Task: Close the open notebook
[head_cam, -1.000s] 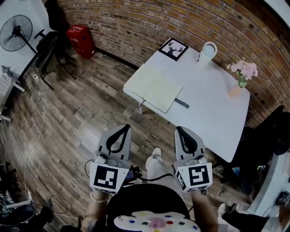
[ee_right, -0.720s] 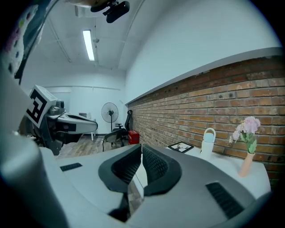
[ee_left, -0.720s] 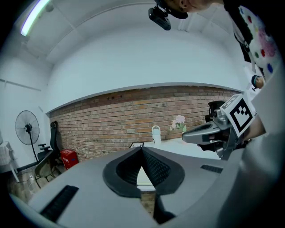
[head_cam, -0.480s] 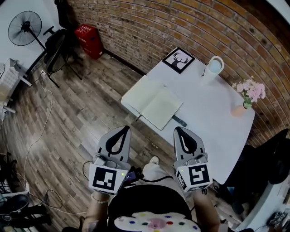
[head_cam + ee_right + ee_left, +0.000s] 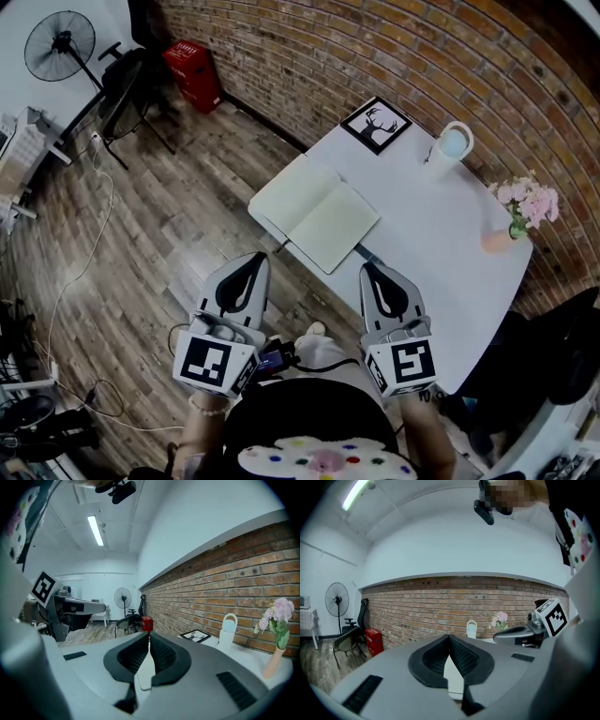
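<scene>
A dark item [image 5: 368,255] lies mostly hidden under the open notebook [image 5: 314,214], too small to identify.

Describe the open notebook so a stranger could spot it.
Find the white table by the brick wall. The notebook lies open at its left end in the head view. Its blank pale pages differ from the dark deer picture nearby.

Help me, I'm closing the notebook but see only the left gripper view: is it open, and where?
Observer: The notebook lies open and flat on the left corner of the white table, as the head view shows it.
Operator: Anything in the right gripper?
Observer: No, the right gripper is shut, with nothing between its jaws.
Operator: What's behind the book?
Observer: A framed deer picture on the far corner, apart from it.
</scene>
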{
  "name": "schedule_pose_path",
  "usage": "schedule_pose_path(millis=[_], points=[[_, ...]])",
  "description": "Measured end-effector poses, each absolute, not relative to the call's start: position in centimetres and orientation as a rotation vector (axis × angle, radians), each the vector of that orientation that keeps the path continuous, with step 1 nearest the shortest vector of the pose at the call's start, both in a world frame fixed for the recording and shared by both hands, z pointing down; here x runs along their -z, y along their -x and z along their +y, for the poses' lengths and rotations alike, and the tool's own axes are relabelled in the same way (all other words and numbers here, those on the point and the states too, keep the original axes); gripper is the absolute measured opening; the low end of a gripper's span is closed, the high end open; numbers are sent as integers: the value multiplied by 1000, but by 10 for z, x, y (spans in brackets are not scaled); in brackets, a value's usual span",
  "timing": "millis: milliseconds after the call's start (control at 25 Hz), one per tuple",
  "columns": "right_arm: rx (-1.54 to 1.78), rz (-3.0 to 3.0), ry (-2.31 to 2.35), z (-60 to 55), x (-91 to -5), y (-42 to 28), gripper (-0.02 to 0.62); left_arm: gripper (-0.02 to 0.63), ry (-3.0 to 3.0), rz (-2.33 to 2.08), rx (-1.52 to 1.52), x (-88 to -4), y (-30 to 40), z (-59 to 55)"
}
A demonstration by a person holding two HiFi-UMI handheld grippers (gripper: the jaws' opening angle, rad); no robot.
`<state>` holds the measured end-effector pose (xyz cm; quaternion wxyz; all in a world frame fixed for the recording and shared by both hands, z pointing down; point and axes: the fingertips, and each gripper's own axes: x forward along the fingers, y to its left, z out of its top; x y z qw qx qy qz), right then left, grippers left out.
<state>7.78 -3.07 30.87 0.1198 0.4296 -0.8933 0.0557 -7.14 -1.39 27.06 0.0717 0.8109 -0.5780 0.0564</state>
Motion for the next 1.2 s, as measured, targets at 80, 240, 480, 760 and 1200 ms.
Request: schedule_pose_path(millis=[80, 240, 480, 760, 1200], points=[[-164, -2609, -1244, -31, -310, -75, 37, 15, -2405, -1742, -147, -271, 76, -17], [-161, -2611, -1233, -33, -309, -69, 37, 15, -2380, -1746, -134, -274, 84, -22], [-179, -2601, -1255, -39, -309, -58, 37, 15, -2377, -1709, -135, -280, 97, -35], [-234, -2561, -1284, -49, -319, -46, 37, 15, -2336, -1552, -123, -303, 104, -53], [-307, -2489, -1324, -62, -341, -38, 37, 100, -2122, -1304, -96, -367, 116, -82]])
